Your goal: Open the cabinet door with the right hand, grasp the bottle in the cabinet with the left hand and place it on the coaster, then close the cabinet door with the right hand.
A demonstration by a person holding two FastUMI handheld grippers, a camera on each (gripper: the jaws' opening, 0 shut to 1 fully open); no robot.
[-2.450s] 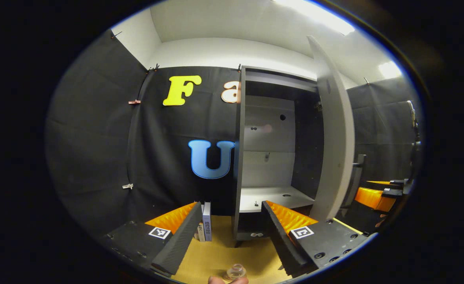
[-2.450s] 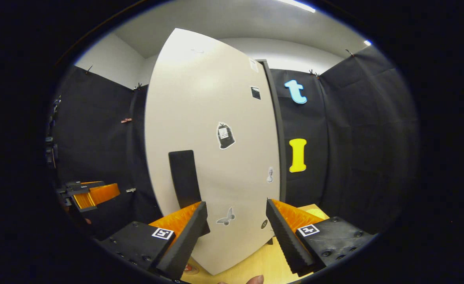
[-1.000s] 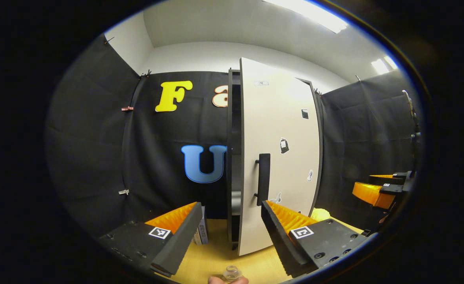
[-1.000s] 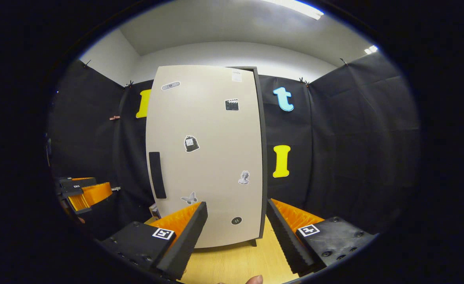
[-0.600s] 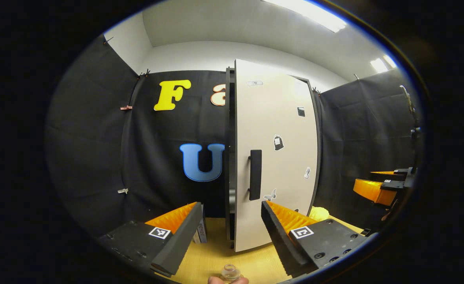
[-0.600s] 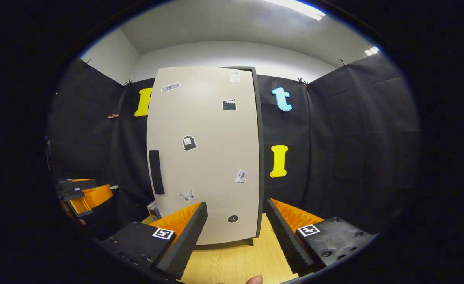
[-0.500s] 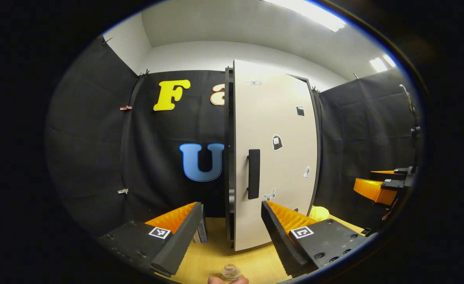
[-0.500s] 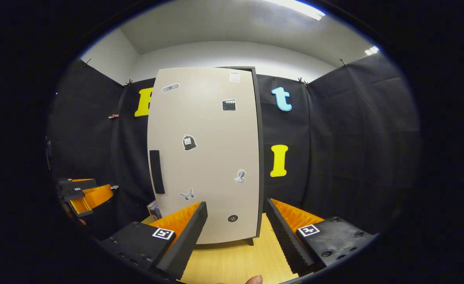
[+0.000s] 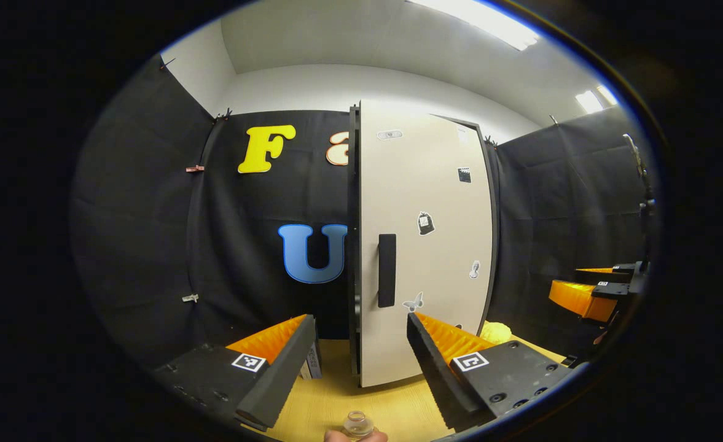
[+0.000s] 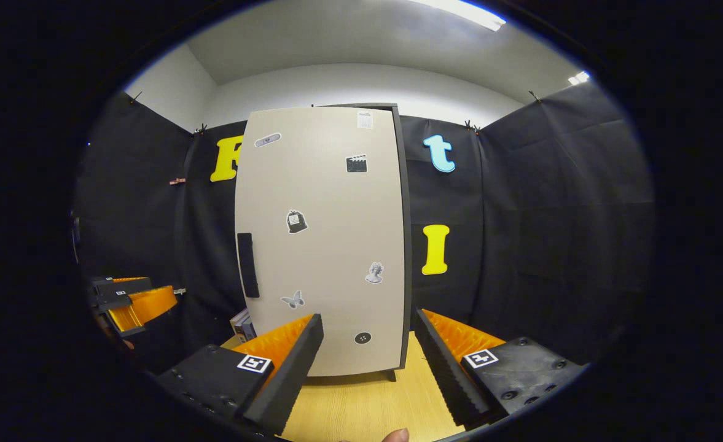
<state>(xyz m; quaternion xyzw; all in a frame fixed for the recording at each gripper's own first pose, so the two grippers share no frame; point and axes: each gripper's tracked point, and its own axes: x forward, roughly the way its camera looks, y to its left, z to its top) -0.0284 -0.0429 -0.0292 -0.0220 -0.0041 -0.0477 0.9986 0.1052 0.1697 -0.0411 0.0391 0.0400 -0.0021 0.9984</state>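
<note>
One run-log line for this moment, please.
cabinet door: shut or nearly | bottle: out on table | left gripper: open | right gripper: open, off handle

My left gripper (image 9: 358,350): fingers spread wide, nothing between them, pointing level ahead. My right gripper (image 10: 367,353): same wide spread, empty, held level off to the left one's right side.

Cabinet door (image 10: 324,245): beige, black handle (image 10: 247,265), small black-and-grey stickers; frame dark grey; surface (image 10: 367,408): light wood grain; right tongs (image 10: 367,362): black, orange ribbed backs, black-white square markers; bottle (image 9: 357,423): clear.
</note>
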